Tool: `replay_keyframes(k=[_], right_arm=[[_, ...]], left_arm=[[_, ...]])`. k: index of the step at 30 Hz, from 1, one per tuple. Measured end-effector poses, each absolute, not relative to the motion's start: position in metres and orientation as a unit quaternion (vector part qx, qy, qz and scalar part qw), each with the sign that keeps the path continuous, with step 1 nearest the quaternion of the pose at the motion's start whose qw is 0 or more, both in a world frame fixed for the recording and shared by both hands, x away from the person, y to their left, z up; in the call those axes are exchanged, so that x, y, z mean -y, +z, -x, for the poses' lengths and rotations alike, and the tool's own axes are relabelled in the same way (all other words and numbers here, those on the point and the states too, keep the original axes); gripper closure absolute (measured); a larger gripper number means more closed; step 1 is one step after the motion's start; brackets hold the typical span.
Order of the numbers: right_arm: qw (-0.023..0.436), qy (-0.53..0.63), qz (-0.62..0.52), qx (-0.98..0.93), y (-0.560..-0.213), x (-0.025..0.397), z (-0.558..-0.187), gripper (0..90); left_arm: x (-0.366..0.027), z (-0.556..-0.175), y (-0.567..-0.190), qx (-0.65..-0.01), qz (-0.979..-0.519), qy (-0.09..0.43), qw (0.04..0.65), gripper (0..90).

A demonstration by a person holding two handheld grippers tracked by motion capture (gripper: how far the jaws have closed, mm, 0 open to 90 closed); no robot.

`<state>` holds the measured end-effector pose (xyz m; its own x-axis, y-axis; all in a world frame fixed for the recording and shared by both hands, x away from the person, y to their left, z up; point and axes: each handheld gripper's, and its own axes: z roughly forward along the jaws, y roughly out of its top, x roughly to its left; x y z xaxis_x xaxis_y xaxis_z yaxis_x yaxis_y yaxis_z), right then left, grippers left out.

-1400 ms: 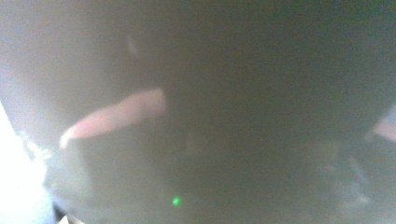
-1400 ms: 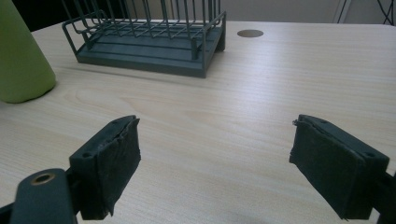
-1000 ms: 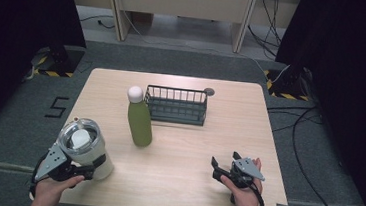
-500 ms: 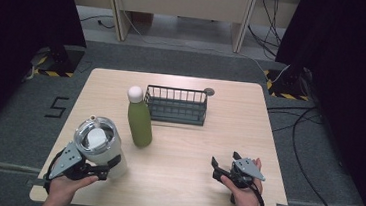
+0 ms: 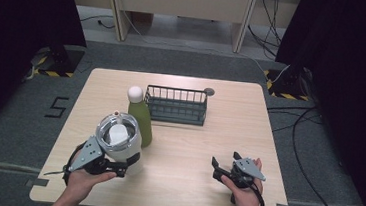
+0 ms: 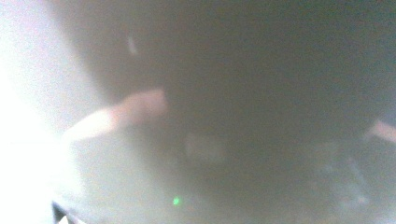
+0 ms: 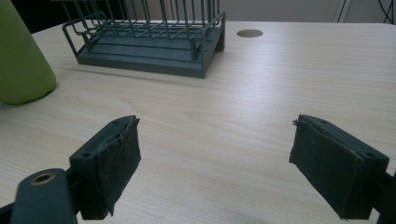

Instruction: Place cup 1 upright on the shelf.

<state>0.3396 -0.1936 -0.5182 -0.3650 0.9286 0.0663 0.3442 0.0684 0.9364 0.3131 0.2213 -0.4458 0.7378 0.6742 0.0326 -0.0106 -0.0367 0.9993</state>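
Note:
A white tumbler (image 5: 116, 137) with a clear lid sits in my left gripper (image 5: 115, 166), which is shut around its lower body at the table's front left. In the left gripper view the tumbler's pale wall (image 6: 233, 93) is pressed close and blurred. Just behind it, a green bottle (image 5: 140, 117) with a white cap stands upright, and its side shows again in the right gripper view as the green bottle (image 7: 21, 56). My right gripper (image 5: 221, 167) rests open near the front right edge, and my right gripper (image 7: 229, 172) has nothing between its pads.
A dark wire rack (image 5: 176, 105) stands behind the bottle, mid-table; the rack (image 7: 149, 46) lies ahead and left of the right jaws. A round cable hole (image 5: 209, 91) sits by its right end. Bare wood table (image 5: 249, 129) spreads to the right.
My left gripper has carried the tumbler rightward and slightly forward, closer to the green bottle. The right gripper has stayed where it was.

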Motion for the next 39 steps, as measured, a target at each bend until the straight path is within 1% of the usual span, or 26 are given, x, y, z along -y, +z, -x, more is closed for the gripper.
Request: replay_keyframes(k=[10, 24, 39], right_arm=[[0.299, 0.489, -0.479, -0.665, -0.518, 0.195, -0.340, 15.4], [0.299, 0.489, -0.480, -0.665, -0.519, 0.195, -0.339, 15.5], [0.300, 0.487, -0.485, -0.662, -0.520, 0.198, -0.337, 15.5]], left_arm=[[-0.189, -0.327, -0.437, -0.237, -0.669, 0.260, 0.655, 9.2], [-0.154, -0.348, -0.427, -0.232, -0.668, 0.265, 0.656, 9.1], [-0.126, -0.377, -0.419, -0.229, -0.670, 0.258, 0.657, 9.1]])
